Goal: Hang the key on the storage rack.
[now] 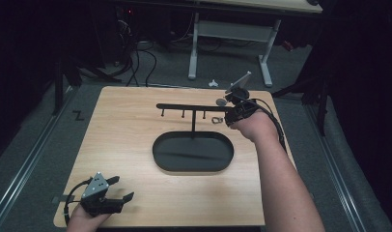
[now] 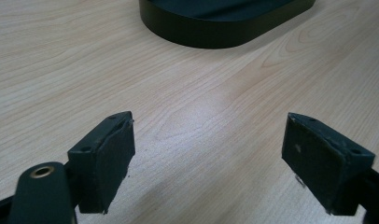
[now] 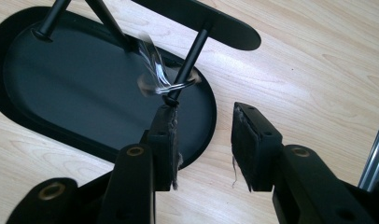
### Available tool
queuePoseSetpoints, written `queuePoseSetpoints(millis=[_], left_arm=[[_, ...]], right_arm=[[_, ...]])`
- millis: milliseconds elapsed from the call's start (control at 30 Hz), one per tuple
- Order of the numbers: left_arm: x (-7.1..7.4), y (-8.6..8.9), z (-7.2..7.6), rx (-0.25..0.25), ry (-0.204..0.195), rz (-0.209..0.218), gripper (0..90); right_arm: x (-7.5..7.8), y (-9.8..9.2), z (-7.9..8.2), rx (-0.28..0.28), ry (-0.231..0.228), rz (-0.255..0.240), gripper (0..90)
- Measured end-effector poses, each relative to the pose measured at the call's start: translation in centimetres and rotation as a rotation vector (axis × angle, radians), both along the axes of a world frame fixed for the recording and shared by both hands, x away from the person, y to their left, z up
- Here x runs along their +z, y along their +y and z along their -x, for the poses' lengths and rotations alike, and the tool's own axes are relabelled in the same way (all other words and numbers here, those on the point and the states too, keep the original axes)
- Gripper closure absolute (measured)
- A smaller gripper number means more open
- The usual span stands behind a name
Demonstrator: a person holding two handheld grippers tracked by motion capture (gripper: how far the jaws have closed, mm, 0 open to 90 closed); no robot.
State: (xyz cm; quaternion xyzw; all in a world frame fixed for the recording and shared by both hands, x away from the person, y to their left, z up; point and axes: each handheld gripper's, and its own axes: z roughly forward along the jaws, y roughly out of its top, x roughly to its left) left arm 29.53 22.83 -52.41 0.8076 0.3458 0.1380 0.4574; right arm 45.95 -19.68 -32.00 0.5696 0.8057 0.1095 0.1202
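Wooden table (image 1: 131, 145) observed under fixed overhead camera, dark surroundings beyond its edges. Black oval base (image 1: 192, 152) seated near table centre, carrying a thin upright post (image 1: 193, 126) topped by a horizontal bar (image 1: 191, 106) with short pegs (image 1: 183, 114) hanging beneath. Right gripper (image 1: 231, 116) held at the right end of that bar, raised above the table, forearm entering from the lower right. Small metal ring (image 1: 217, 120) seen just left of the right gripper, below the bar's end. In the right gripper view, same ring (image 3: 166, 84) noted looped around the lowest part of a peg (image 3: 190, 60), blurred, with a pale translucent streak beside it whose nature cannot be told. Right gripper (image 3: 204, 135) jaws parted with a clear gap, nothing between the pads; left-hand pad's tip lying just below the peg's end, contact not determinable. Frayed edges visible on both pads. Left gripper (image 1: 121, 188) located at the near left corner of the table, well apart from the stand, grey plate on top, cable looping behind the hand. In the left gripper view, left gripper (image 2: 208, 140) jaws spread wide over bare wood, holding nothing, rim of the oval base (image 2: 211, 37) visible ahead at the top of frame.
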Motion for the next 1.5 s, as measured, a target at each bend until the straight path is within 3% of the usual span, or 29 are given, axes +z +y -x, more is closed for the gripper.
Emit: queuePoseSetpoints(millis=[400,767,1200,1500], left_arm=[[0.0,0.1,0.1,0.004,0.0,-0.002,17.7],[0.0,-0.1,0.0,-0.002,0.0,-0.006,17.7],[-0.1,-0.3,0.1,-0.008,0.005,-0.011,17.7],[-0.2,-0.5,0.0,-0.015,0.009,-0.019,17.7]], right_arm=[[0.3,0.1,0.4,0.002,0.0,-0.016,57.2],[-1.5,-0.2,1.8,0.004,0.0,-0.028,50.5],[-5.5,-1.8,4.8,-0.019,-0.032,-0.07,46.8],[-10.2,-3.2,8.0,-0.039,-0.097,-0.098,44.4]])
